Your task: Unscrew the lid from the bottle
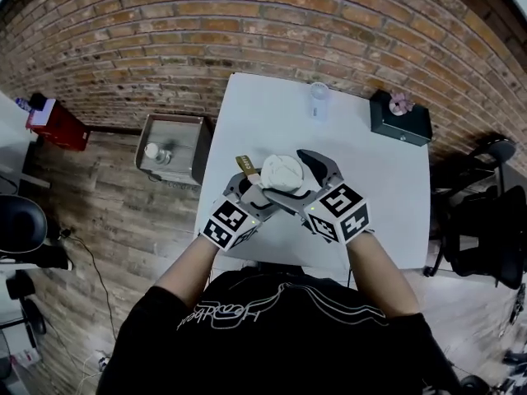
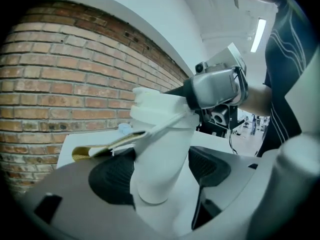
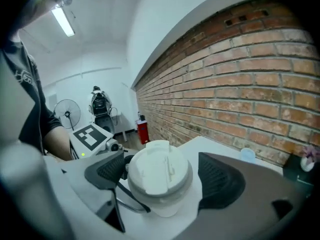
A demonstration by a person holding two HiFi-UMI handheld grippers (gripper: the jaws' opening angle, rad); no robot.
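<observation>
Bottle (image 2: 160, 154) sits tilted between the jaws of the left gripper (image 2: 159, 174), which are clamped on its body. Lid (image 3: 159, 171) lies between the jaws of the right gripper (image 3: 167, 174), slightly parted: one pad touching, the other just clear. Recommended: close squarely on the lid's rim before twisting.

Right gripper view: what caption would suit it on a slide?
The right gripper straddles the white lid of the bottle, brick wall behind.

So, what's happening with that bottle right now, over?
Left claw shut on bottle, held tilted off the table. Right claw around lid, slight gap on one side. Nothing blocking.
</observation>
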